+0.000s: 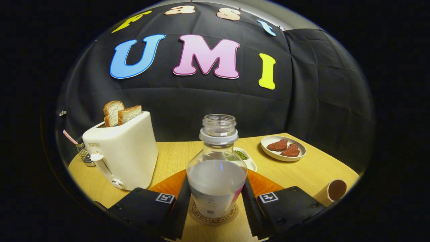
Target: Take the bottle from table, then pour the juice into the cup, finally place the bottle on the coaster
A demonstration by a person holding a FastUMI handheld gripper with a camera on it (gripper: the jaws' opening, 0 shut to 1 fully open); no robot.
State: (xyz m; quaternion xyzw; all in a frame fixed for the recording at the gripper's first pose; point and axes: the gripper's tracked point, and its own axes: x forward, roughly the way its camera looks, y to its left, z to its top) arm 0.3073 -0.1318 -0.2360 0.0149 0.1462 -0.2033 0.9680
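A clear uncapped bottle (217, 174), about half full of pale cloudy liquid, stands upright on a round printed coaster (231, 212). It sits between my fingers, and my gripper (216, 201) is shut on the bottle's lower body, one finger against each side. Off to the right beyond my right finger stands a light-coloured cup (334, 191) with a dark inside, near the table's edge. The bottle's base hides the middle of the coaster.
An orange mat (169, 185) lies under the coaster on the wooden table (302, 171). A white toaster (124, 151) with two bread slices stands to the left, with a metal holder (84, 153) behind it. Beyond the bottle are a small white dish of green bits (245, 156) and a plate with reddish pieces (284, 148).
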